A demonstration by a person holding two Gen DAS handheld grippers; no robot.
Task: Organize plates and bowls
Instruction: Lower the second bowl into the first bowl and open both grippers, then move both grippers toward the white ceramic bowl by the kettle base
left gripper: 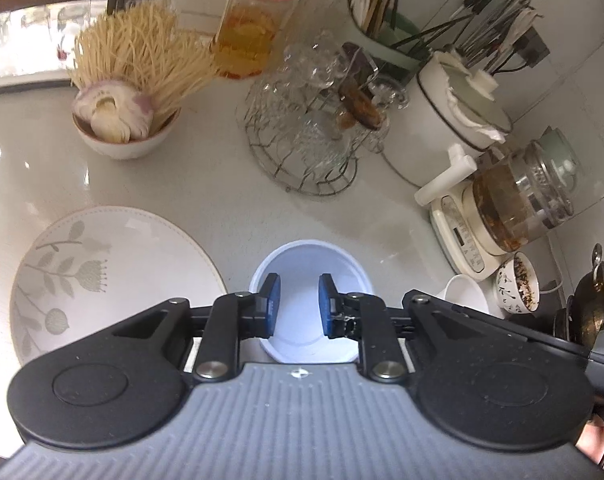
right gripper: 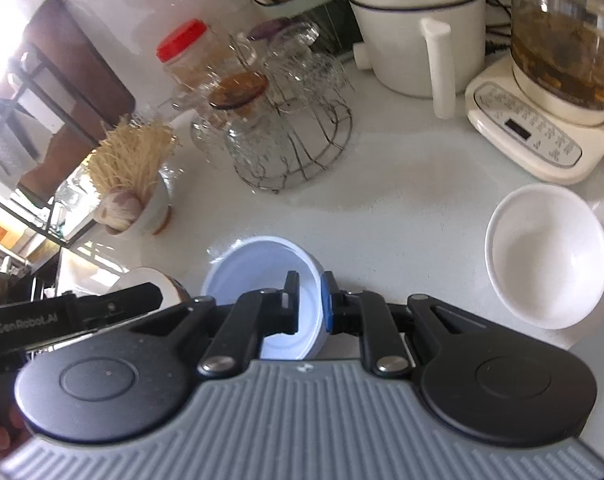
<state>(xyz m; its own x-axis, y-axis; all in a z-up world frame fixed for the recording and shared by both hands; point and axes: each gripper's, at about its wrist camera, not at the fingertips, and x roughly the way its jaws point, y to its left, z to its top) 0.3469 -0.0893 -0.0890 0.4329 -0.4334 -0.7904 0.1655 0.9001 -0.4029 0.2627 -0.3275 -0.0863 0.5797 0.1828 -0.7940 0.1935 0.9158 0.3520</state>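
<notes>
A white bowl with a bluish tint (right gripper: 254,268) stands on the pale counter. My right gripper (right gripper: 309,300) is shut on its right rim, one finger inside the bowl and the blue pad outside. In the left wrist view the same-looking bowl (left gripper: 302,264) lies under my left gripper (left gripper: 300,300). Its blue pads stand a little apart over the hollow and press on nothing. A flat white plate with a grey leaf pattern (left gripper: 114,264) lies to the left of the bowl. A plain white bowl (right gripper: 545,256) sits to the right.
Behind stand a bowl of garlic and dry noodles (left gripper: 126,132), a wire rack of glasses (left gripper: 309,136), a red-lidded jar (left gripper: 254,28), a white pot (left gripper: 453,120) and a glass kettle on its base (left gripper: 521,204). A small patterned bowl (left gripper: 517,284) sits at the right.
</notes>
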